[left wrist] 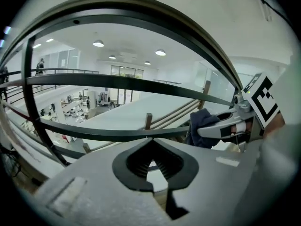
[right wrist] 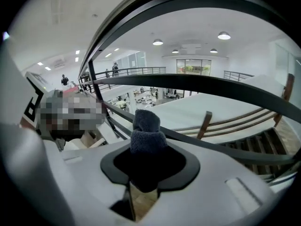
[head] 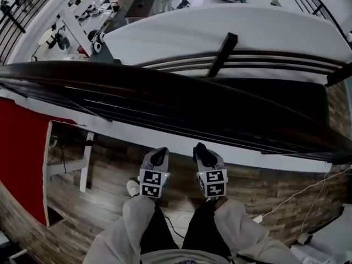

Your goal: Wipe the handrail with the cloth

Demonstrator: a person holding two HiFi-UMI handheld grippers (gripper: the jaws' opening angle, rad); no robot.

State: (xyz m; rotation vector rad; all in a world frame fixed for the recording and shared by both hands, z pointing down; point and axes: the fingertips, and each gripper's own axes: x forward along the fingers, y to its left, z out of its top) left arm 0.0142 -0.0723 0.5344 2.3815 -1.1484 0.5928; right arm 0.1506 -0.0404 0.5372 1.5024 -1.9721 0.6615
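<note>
Wiping so far: not begun, by my reading; the cloth touches no part of the handrail.
Done: the cloth is picked up and held, ready for use.
Left: raise the cloth to the rail, press it on, and run it along the whole length in view.
Handrail: a broad, dark, smooth band crossing the head view from left to right, with thinner dark bars below it; it bends at the right towards a post. No dust or marks can be made out on it.
Right gripper: jaws pinched on the cloth, which stands up out of them as a short roll.
Left gripper: jaw tips pressed together with nothing between them; only floor shows through the gap behind the tips.
Cloth: dark blue, thick, fuzzy pile, folded into a stub; it looks dry, though that is a guess.
Position: both grippers hang low, side by side, just in front of the person's knees, pointing at the railing; the handrail lies above them in both gripper views.
</note>
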